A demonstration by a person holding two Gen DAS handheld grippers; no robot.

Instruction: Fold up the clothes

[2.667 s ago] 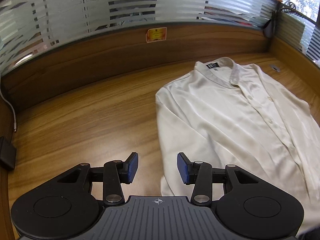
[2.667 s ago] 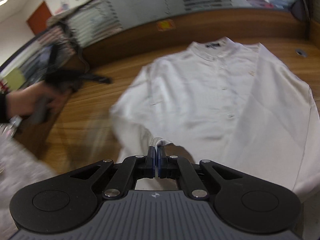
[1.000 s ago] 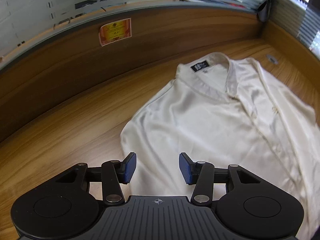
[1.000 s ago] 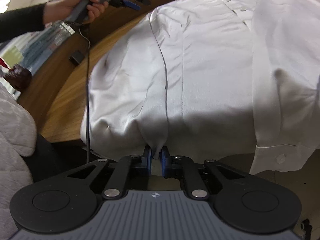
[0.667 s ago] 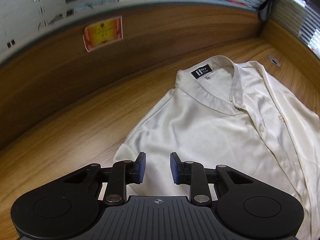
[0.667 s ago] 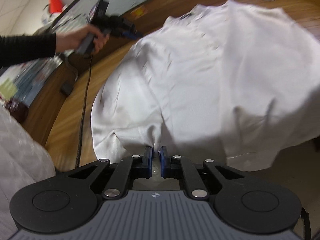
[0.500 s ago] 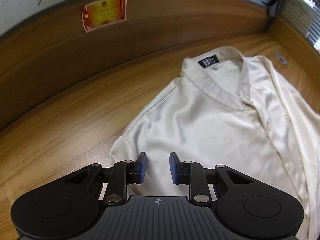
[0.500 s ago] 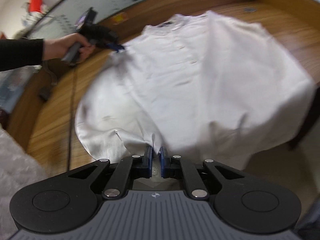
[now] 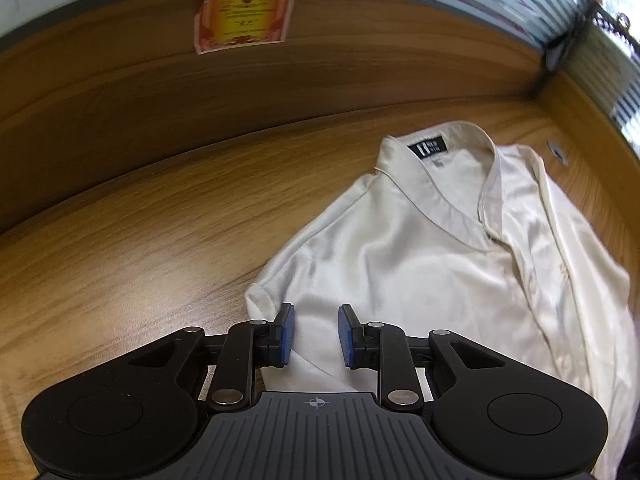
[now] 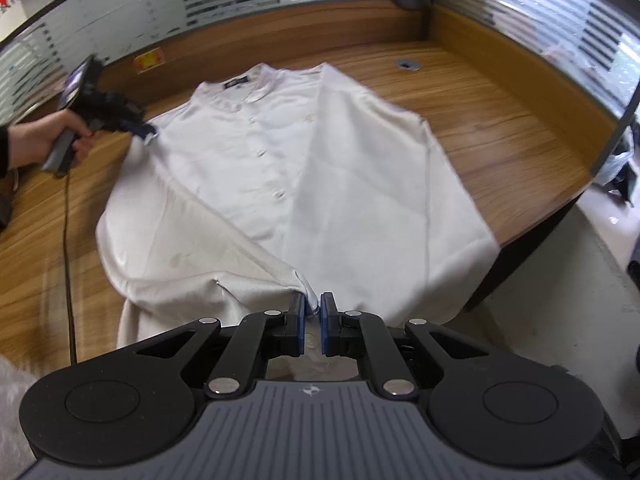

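A cream satin shirt (image 10: 304,168) lies face up on the wooden desk (image 10: 480,92), collar at the far side, hem hanging over the near edge. My right gripper (image 10: 313,322) is shut on the cuff of the left sleeve, which lies folded down across the shirt's front. My left gripper (image 9: 312,334) is open, its blue pads straddling the shirt's left shoulder (image 9: 280,280) just above the cloth. It also shows in the right wrist view (image 10: 138,128), held by a hand at the shoulder. The collar with a black label (image 9: 430,148) lies ahead and to the right.
A wooden partition (image 9: 280,80) with a red and yellow sticker (image 9: 244,20) backs the desk, frosted striped glass above it. A cable grommet (image 10: 408,65) sits at the desk's far right. A black cable (image 10: 68,240) trails over the desk's left side. The floor (image 10: 560,300) lies right of the desk.
My left gripper has moved forward over the shirt's shoulder and narrowed its jaws. My right gripper, holding the sleeve cuff, has swung right and brought the sleeve down along the shirt's front.
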